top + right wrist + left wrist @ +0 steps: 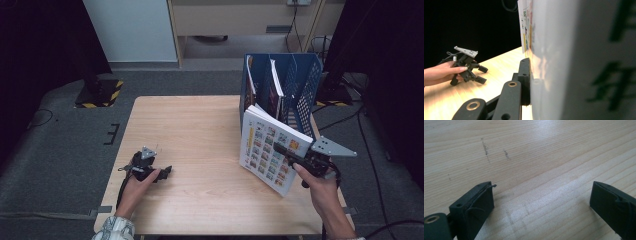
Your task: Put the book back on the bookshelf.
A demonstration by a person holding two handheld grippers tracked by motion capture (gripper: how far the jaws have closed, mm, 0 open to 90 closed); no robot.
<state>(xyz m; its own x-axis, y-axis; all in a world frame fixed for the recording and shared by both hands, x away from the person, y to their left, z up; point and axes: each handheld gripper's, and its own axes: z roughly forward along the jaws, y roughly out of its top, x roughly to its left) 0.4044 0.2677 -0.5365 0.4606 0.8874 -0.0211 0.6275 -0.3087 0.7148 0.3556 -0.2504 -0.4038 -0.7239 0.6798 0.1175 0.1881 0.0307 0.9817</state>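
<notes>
- Table [200, 130]: light wood top, taken as the landmark; it is carrying everything below.
- Blue mesh rack [300, 85]: standing upright at the table's far right corner, holding several upright books [272, 90] between its dividers.
- Picture book [267, 147]: being held up off the table's right half, just in front of the rack, tilted with its printed cover facing the table's left side and its lower corner hanging close above the wood. In the right gripper view its pale cover [554, 62] is sitting flat against one black jaw.
- Right gripper [292, 154]: hovering over the table's right edge, jaws clamped on the picture book's cover, grey plate pointing away from the table.
- Left gripper [162, 172]: resting on the table near its front left, a hand wrapped around it; jaws standing wide apart with only bare wood between them [541, 202].
</notes>
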